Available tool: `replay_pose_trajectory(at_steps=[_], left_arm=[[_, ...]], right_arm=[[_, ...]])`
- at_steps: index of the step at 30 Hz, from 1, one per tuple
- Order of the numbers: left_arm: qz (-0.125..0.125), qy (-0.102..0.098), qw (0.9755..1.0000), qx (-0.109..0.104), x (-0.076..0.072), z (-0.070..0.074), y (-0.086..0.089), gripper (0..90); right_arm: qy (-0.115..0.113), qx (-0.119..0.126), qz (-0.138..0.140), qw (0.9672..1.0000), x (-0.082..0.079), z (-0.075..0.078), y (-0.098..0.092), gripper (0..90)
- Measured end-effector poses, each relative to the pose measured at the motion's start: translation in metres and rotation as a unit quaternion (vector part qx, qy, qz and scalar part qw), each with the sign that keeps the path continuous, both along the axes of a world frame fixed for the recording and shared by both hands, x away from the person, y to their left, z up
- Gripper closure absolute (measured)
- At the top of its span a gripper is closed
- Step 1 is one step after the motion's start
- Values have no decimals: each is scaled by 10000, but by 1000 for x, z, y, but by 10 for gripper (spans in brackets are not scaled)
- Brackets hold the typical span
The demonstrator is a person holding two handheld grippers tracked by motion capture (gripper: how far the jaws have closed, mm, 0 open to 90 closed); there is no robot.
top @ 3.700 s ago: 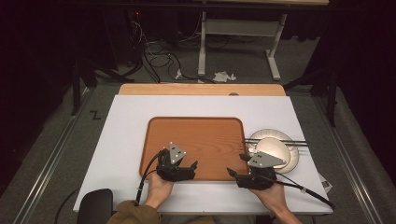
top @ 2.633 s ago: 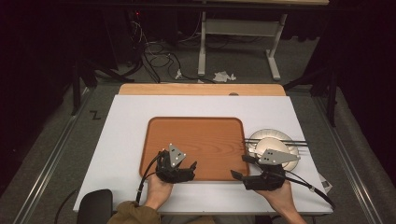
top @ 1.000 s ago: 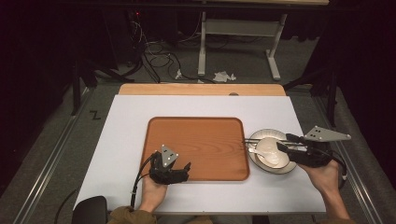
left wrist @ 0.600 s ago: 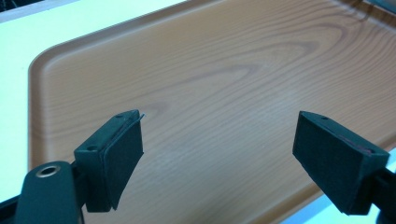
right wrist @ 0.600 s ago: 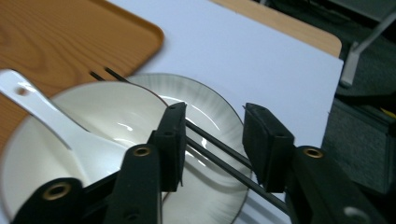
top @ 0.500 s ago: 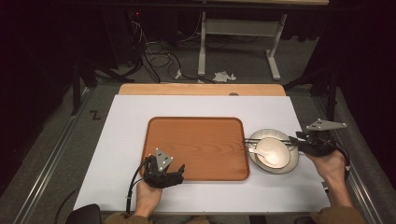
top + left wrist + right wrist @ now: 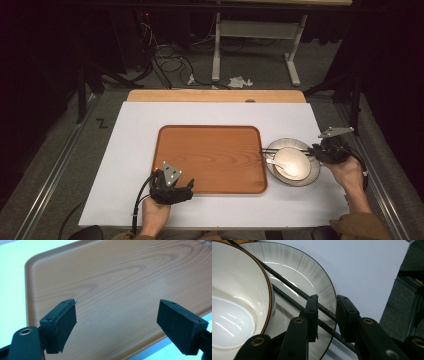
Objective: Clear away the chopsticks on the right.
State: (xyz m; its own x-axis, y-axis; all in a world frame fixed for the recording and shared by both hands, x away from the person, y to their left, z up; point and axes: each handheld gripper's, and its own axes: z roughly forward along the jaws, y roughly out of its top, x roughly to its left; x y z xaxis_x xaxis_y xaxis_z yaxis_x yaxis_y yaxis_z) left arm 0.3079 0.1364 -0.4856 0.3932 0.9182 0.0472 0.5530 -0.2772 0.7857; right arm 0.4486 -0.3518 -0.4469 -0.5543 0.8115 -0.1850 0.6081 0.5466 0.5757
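White table, chopsticks between right jaws.

The tray looks like wood, or a wood-grain laminate, with a smooth, satin brown surface and a soft sheen. The table has a matt white top and a bare pale wood strip along its far edge. The plate is glossy glazed ceramic, grey-streaked with a thin brown rim. The bowl is shiny white ceramic. The chopsticks are smooth, glossy black. The left gripper carries matt black, foam-like pads.
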Motion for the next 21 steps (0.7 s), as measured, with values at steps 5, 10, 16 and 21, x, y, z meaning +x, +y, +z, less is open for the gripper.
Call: replay_pose_trajectory(at_steps=[5, 10, 16, 21], left_arm=[[92, -39, 9999, 14, -3, 0, 2, 164], [160, -45, 9999, 15, -5, 0, 5, 164], [209, -66, 9998, -1, -6, 0, 6, 164], [198, -63, 9998, 11, -6, 0, 5, 164]], right_arm=[[120, -57, 78, 9999, 7, -2, 3, 727], [198, -35, 146, 9997, 12, -6, 4, 727], [281, -37, 206, 9994, 15, -8, 5, 755], [266, 7, 178, 9995, 16, -8, 6, 787]])
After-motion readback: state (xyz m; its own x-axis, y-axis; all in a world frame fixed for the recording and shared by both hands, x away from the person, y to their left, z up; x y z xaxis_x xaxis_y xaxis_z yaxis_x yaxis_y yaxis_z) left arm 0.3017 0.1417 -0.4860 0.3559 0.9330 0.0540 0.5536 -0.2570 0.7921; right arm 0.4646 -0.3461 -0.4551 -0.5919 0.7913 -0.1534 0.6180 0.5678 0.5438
